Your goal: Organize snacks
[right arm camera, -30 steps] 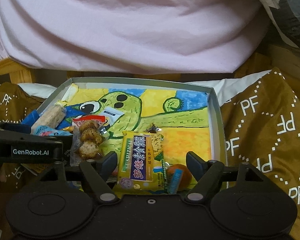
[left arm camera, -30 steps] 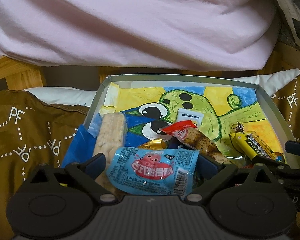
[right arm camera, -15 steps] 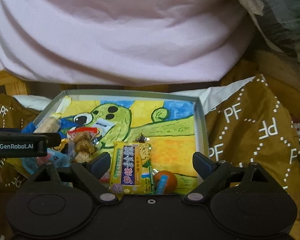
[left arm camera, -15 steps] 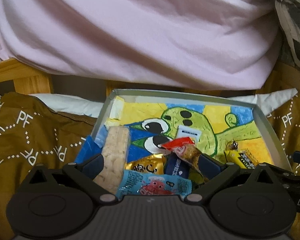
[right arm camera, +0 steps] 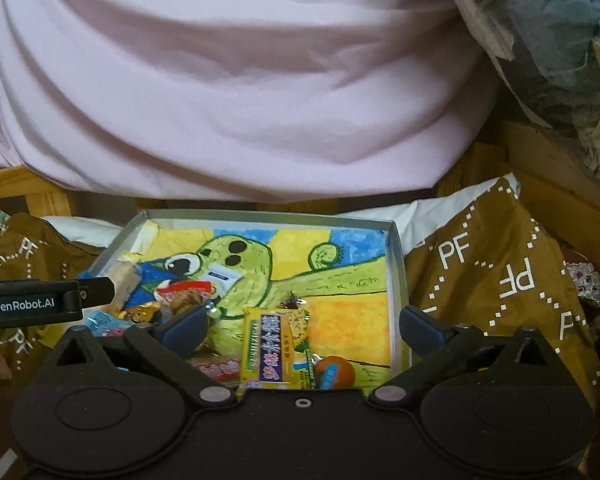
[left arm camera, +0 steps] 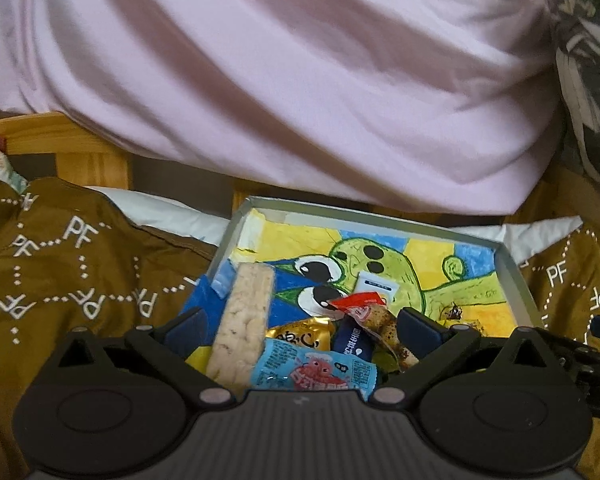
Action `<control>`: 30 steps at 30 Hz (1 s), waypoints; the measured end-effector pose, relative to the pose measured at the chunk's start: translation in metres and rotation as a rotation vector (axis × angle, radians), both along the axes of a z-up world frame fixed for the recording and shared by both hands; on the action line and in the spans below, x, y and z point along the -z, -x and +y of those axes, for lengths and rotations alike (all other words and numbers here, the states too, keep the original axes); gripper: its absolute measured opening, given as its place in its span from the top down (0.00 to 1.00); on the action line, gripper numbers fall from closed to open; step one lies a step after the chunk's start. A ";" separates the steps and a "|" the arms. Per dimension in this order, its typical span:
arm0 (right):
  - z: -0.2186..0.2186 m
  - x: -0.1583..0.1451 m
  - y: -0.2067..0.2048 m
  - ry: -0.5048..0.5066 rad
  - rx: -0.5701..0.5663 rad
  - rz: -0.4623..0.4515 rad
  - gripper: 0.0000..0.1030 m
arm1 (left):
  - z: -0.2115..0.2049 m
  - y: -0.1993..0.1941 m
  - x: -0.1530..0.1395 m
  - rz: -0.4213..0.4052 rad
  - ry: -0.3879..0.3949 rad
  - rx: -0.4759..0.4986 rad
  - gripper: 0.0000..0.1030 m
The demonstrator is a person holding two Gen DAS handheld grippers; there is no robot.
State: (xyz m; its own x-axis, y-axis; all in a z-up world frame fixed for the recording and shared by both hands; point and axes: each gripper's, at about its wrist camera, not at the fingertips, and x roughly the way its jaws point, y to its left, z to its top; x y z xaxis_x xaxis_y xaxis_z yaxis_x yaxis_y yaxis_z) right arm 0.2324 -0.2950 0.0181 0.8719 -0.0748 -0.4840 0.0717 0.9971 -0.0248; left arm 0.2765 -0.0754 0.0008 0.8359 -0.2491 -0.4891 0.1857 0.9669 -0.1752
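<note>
Both your left gripper [left arm camera: 300,326] and right gripper [right arm camera: 304,326] hang spread and empty above the tray [right arm camera: 396,280], where the snacks lie heaped. Approach the yellow biscuit pack [right arm camera: 274,346] squarely, clamping across its width.

Snack-filled tray [right arm camera: 396,264] on brown cloth [right arm camera: 480,280]

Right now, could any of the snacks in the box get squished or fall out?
Maybe. The snacks are heaped at the near left of the box, so the left gripper's open fingers might crush the rice cracker bar. The round orange snack could roll if the box on the soft brown cloth tips.
</note>
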 end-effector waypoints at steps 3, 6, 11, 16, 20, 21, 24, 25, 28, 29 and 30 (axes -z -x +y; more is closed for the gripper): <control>0.003 -0.007 0.008 -0.005 -0.005 -0.009 0.01 | 0.007 0.008 -0.006 -0.018 -0.002 -0.014 0.01; 0.006 -0.014 0.019 -0.007 -0.007 -0.026 0.01 | 0.014 0.016 -0.012 -0.036 -0.006 -0.030 0.01; 0.008 -0.025 0.038 -0.032 -0.003 -0.042 0.01 | 0.028 0.041 -0.026 -0.120 -0.006 -0.090 0.01; 0.013 -0.032 0.059 -0.039 -0.014 -0.064 0.01 | 0.037 0.068 -0.038 -0.146 -0.022 -0.073 0.00; 0.013 -0.037 0.075 -0.043 -0.012 -0.083 0.01 | 0.042 0.088 -0.041 -0.149 -0.038 -0.091 0.00; 0.013 -0.038 0.079 -0.046 -0.012 -0.086 0.01 | 0.042 0.094 -0.040 -0.151 -0.047 -0.113 0.00; 0.013 -0.037 0.088 -0.050 -0.006 -0.085 0.01 | 0.048 0.108 -0.038 -0.118 -0.029 -0.185 0.00; 0.013 -0.037 0.090 -0.053 -0.002 -0.079 0.01 | 0.050 0.111 -0.038 -0.102 -0.021 -0.198 0.00; 0.015 -0.037 0.101 -0.060 -0.010 -0.079 0.01 | 0.056 0.121 -0.035 -0.084 -0.015 -0.204 0.00; 0.017 -0.037 0.104 -0.059 -0.013 -0.084 0.01 | 0.058 0.123 -0.034 -0.081 -0.021 -0.206 0.00; 0.019 -0.038 0.108 -0.061 -0.014 -0.087 0.01 | 0.059 0.127 -0.033 -0.076 -0.025 -0.206 0.00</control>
